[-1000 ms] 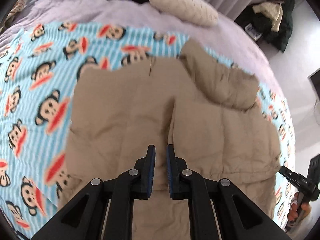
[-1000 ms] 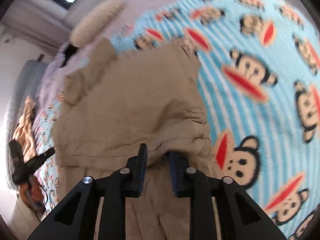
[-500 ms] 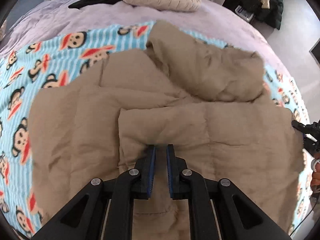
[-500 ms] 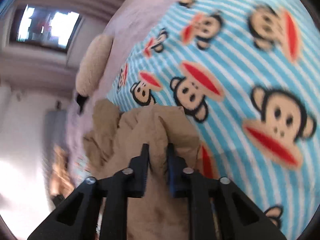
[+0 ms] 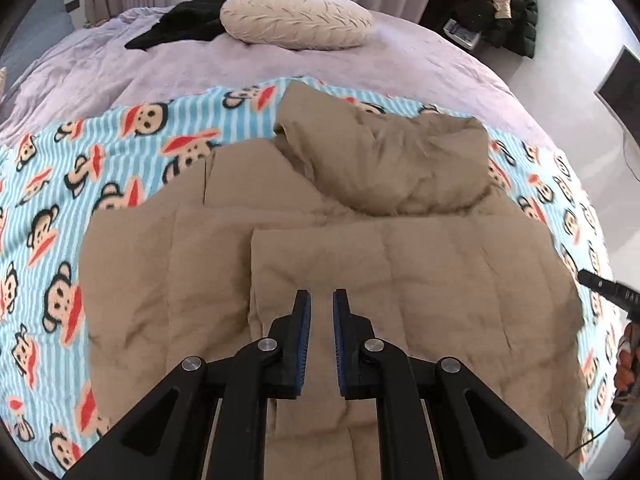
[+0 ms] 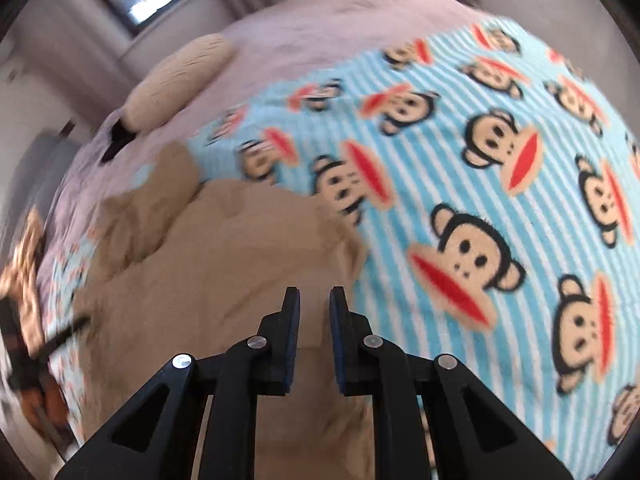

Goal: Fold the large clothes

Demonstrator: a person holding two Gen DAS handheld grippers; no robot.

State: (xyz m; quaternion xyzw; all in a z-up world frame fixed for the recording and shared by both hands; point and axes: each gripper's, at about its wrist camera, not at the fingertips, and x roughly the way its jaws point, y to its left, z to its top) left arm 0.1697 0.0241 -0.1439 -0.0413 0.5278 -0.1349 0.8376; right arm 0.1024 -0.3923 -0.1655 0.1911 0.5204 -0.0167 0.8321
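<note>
A large tan padded jacket [image 5: 320,240] lies spread on a monkey-print blanket [image 5: 80,184], its hood [image 5: 392,160] toward the pillow and one side folded over the middle. My left gripper [image 5: 321,300] hovers over the folded part with a narrow gap between its jaws, nothing in it. In the right wrist view the jacket [image 6: 224,264] lies left of centre on the blanket [image 6: 500,184]. My right gripper [image 6: 314,296] is above the jacket's near edge, jaws slightly apart and empty. The other gripper's tip [image 5: 608,286] shows at the right edge of the left wrist view.
The blanket lies on a lilac bedspread [image 5: 100,68]. A cream round pillow [image 5: 296,20] and a black garment [image 5: 188,28] lie at the head of the bed. A pile of dark clothes [image 5: 496,4] stands on the floor beyond the bed.
The right gripper held a bunched edge of the jacket, carried it across, and has let it go. The left gripper has opened slightly and pulled back; the jacket now lies folded.
</note>
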